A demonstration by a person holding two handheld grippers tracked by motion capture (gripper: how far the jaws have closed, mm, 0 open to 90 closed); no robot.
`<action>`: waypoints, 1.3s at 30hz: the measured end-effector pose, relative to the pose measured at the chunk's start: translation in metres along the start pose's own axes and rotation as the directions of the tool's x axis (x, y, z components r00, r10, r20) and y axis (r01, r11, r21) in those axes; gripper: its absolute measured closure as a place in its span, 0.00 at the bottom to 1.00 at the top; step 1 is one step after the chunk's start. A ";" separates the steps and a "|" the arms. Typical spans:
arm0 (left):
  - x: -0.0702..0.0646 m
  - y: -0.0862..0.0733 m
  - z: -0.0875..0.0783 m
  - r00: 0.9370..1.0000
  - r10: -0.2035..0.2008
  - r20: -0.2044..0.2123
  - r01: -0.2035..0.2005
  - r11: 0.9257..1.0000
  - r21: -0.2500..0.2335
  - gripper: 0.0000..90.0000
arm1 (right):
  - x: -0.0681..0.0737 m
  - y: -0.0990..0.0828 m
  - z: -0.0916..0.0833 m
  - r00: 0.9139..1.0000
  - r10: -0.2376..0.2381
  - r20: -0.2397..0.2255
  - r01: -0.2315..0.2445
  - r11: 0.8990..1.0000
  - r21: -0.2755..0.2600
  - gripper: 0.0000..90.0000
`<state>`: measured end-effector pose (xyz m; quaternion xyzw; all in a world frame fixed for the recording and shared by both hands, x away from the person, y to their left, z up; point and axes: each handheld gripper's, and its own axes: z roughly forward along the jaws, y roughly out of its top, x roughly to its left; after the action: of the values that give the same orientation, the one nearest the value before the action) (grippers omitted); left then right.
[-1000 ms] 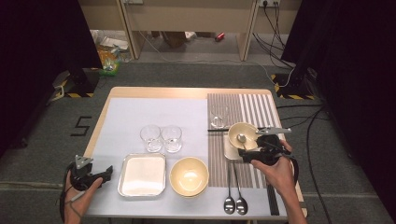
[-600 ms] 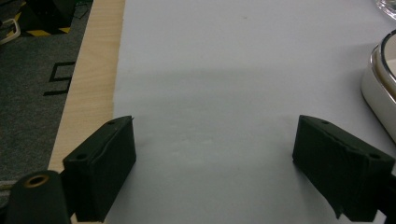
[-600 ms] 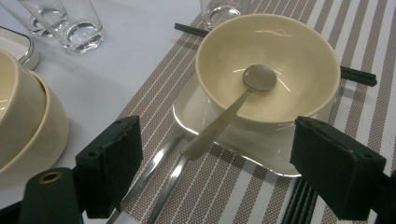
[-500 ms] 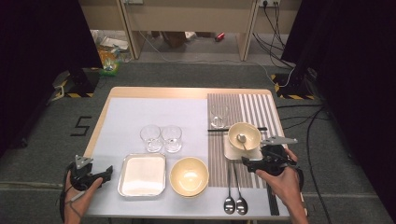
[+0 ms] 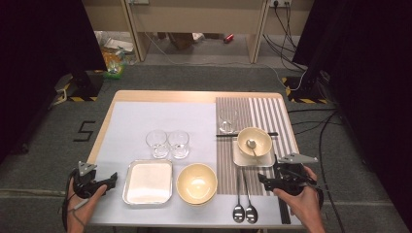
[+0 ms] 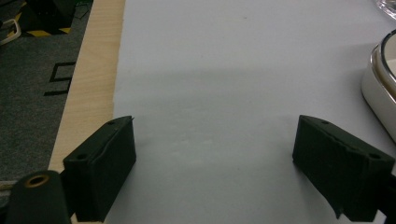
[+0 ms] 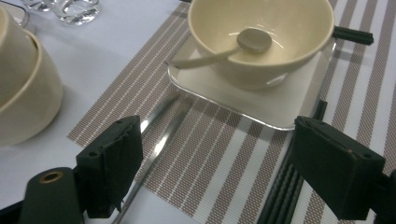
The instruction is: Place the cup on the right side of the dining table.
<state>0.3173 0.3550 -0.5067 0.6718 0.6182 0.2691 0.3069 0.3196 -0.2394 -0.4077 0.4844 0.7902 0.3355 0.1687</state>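
Spoon (image 5: 251, 147) in bowl (image 5: 254, 141), handle toward open right gripper (image 5: 266, 180).

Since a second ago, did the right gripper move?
Yes. The right gripper pulled back from the bowl toward the person, and now sits below the small tray, open.

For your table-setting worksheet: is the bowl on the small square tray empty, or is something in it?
Not empty: the bowl on the square tray holds a spoon, its head resting inside and its handle leaning over the rim.

The right gripper (image 7: 215, 172) hung with jaws wide apart over the striped mat (image 7: 219, 154), near 1 cream bowl (image 7: 261, 42) holding 1 spoon (image 7: 252, 39) on a square plate (image 7: 275, 105).
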 end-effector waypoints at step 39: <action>0.000 0.000 0.000 1.000 -0.003 0.001 0.003 1.000 -0.001 0.14 | -0.026 -0.058 0.021 0.997 0.032 0.075 -0.036 0.998 0.044 0.21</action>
<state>0.3173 0.3549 -0.5067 0.6708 0.6190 0.2686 0.3077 0.3063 -0.2728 -0.4645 0.5137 0.7824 0.3019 0.1813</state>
